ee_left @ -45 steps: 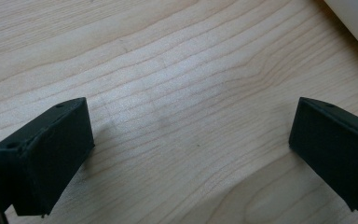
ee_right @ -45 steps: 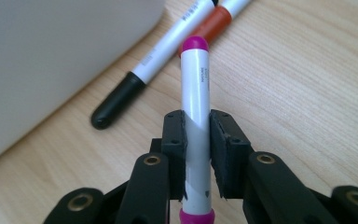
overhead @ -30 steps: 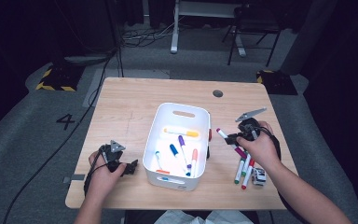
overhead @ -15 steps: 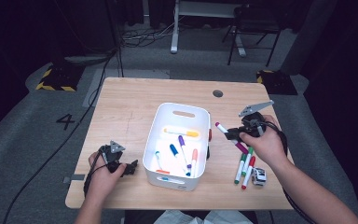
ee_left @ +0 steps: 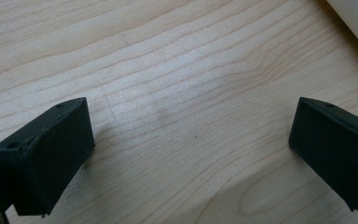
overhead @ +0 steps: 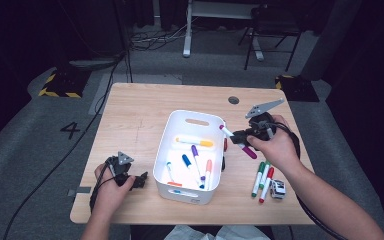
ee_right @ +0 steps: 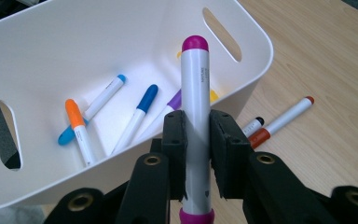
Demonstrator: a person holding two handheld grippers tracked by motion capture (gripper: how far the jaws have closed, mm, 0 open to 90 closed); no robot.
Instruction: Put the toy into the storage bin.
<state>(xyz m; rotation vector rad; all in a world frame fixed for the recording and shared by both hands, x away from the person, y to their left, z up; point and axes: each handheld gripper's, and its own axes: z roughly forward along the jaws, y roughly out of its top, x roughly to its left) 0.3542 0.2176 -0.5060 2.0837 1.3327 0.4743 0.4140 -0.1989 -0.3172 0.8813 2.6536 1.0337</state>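
Since a second ago we've carried the right gripper [overhead: 240, 136], clamped on the magenta marker [ee_right: 196, 116], from the table's right edge to the white bin's [overhead: 166, 150] right rim for dropping, left gripper [ee_left: 186, 140] idling open near the front-left corner.

A light wooden table [overhead: 140, 125] carries a white bin [overhead: 172, 150] near its middle. Right of the bin lie three markers [overhead: 261, 175] side by side, with a small toy car [overhead: 277, 189] just beside them. Two more markers [ee_right: 279, 120] rest against the bin's right wall.
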